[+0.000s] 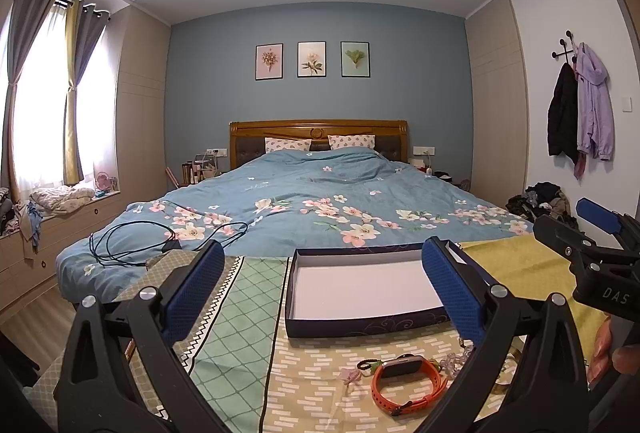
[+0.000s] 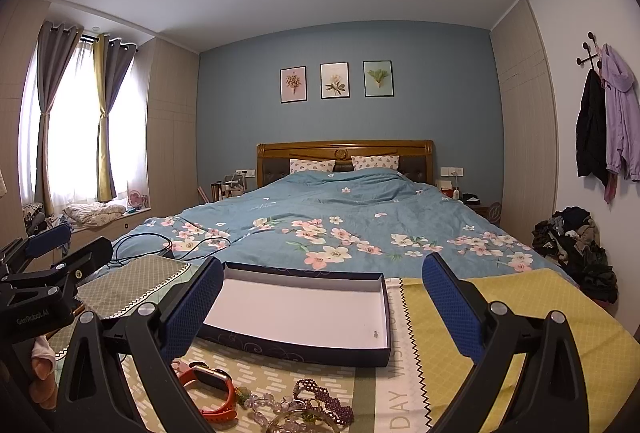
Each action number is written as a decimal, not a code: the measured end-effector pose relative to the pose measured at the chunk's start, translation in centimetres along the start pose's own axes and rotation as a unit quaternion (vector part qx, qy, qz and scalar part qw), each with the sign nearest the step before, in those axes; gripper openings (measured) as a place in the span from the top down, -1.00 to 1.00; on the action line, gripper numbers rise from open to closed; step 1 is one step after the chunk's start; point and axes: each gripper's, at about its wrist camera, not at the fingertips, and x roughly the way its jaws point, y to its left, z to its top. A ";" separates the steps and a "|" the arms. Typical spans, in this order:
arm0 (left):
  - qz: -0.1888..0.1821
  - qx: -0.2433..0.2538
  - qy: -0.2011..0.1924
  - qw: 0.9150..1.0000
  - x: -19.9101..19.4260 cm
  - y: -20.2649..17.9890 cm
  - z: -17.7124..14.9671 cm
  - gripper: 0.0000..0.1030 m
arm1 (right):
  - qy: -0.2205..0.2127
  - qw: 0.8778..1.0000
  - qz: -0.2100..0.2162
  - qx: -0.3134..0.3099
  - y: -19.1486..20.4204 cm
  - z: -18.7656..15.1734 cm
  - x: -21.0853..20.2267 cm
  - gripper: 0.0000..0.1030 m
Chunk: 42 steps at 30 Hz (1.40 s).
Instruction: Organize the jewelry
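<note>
A shallow dark-blue box with a white inside lies open and empty on the patterned cloth; it also shows in the right wrist view. An orange-strapped watch lies in front of it, also seen in the right wrist view. Beside it lie a purple beaded bracelet, clear beads and a small pink charm. My left gripper is open and empty above the cloth, before the box. My right gripper is open and empty, above the jewelry.
The patterned cloth covers the foot of a bed with a blue floral duvet. A black cable lies on the duvet at left. A clothes pile sits on the floor at right.
</note>
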 end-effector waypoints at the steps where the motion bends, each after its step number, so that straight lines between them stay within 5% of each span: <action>1: 0.000 0.000 0.000 1.000 0.0 0.0 0.0 -0.89 | 0.000 1.000 0.000 0.000 0.0 0.0 0.0 -0.87; 42: -0.004 0.000 0.003 1.000 -0.3 -0.3 0.0 -0.89 | 0.002 1.000 0.003 0.001 0.2 -0.2 0.3 -0.87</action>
